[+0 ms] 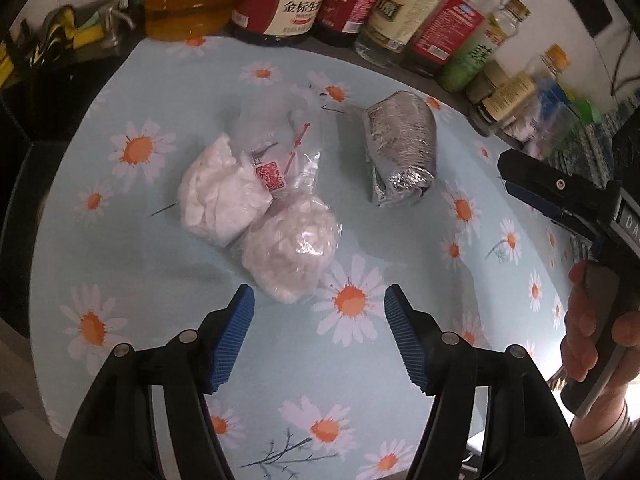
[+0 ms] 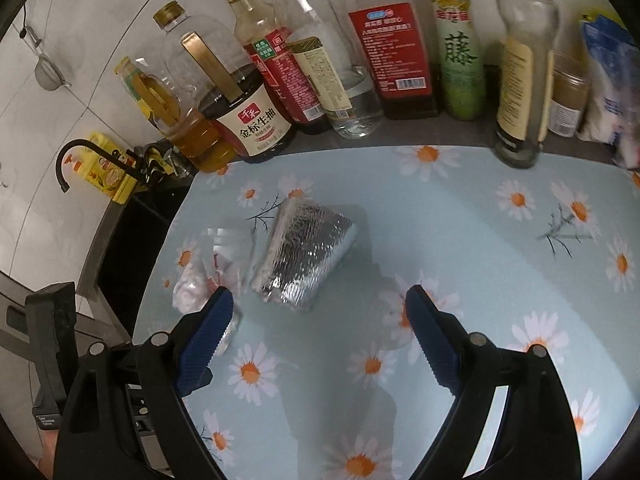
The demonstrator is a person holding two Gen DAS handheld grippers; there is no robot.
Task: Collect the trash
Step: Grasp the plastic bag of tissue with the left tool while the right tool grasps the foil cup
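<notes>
While a silver foil packet (image 2: 305, 257) is lying ahead of the right gripper (image 2: 320, 312), slightly left of its centre line and apart from both pads, two white tissue wads (image 1: 256, 216) in a clear plastic bag (image 1: 280, 140) are sitting just beyond the left gripper (image 1: 319, 308). Both pairs of jaws are standing wide apart, holding nothing. A daisy-print cloth (image 1: 320, 380) is covering the counter; sauce and oil bottles (image 2: 256, 120) are lining its far edge beside a dark sink (image 2: 132, 240).

Dim indoor light, soft shadows, strong fisheye bending; bottles (image 1: 516, 92) blurred at right.
</notes>
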